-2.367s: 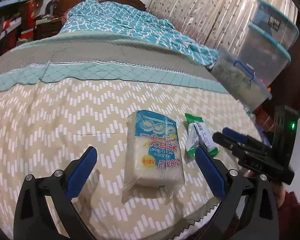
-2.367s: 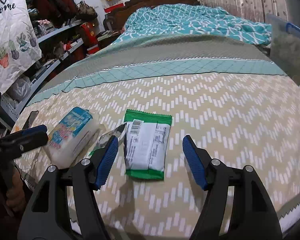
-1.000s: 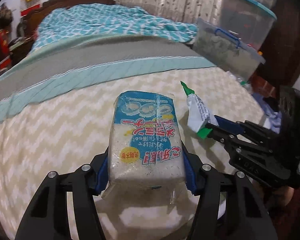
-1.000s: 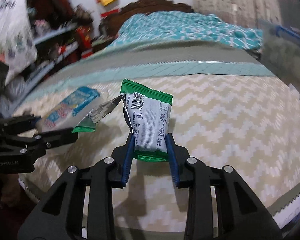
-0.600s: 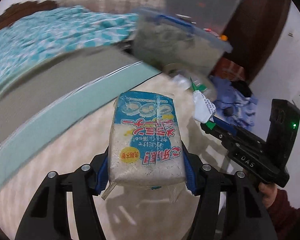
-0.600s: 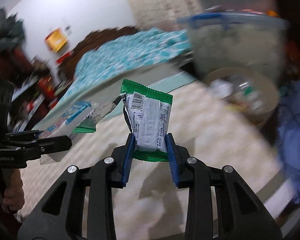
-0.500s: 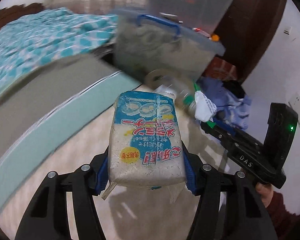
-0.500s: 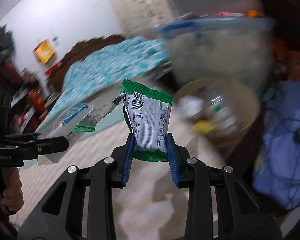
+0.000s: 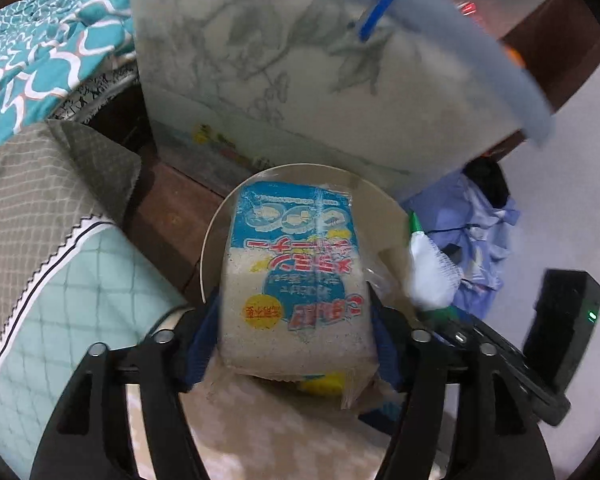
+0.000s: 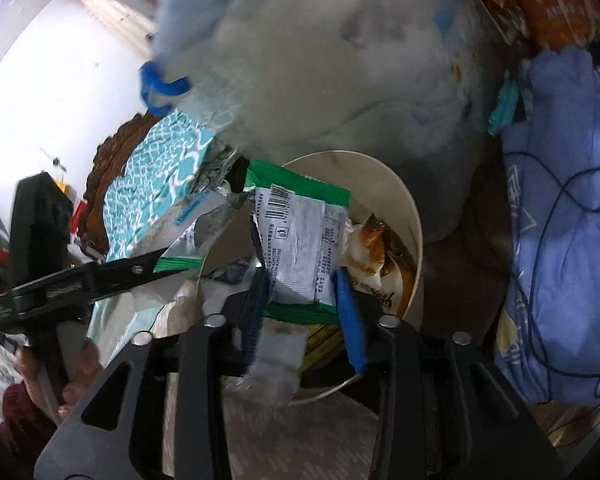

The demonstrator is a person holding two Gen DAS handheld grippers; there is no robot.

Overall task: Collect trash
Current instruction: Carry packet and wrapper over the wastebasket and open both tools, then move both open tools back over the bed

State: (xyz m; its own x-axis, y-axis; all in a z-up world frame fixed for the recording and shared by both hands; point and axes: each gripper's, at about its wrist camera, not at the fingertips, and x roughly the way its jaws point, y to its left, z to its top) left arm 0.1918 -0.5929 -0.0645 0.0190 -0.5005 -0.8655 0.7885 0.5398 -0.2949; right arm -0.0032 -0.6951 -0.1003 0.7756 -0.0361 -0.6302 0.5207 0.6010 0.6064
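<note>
My left gripper (image 9: 292,336) is shut on a blue and white plastic packet (image 9: 296,280) and holds it above the round beige trash bin (image 9: 220,216) beside the bed. My right gripper (image 10: 300,300) is shut on a green and silver snack wrapper (image 10: 300,248) and holds it over the same bin (image 10: 414,232), which has other trash inside. The right gripper and its wrapper (image 9: 428,276) show at the right of the left wrist view. The left gripper with its packet (image 10: 180,220) shows at the left of the right wrist view.
A large translucent storage box (image 9: 320,72) with blue handles stands right behind the bin. The bed edge with its patterned cover (image 9: 40,240) is at the left. Blue clothes with a cable (image 10: 560,260) lie on the floor to the right of the bin.
Both grippers have swung from over the bed to above the trash bin, each still holding its item. The bin and storage box now fill the views.
</note>
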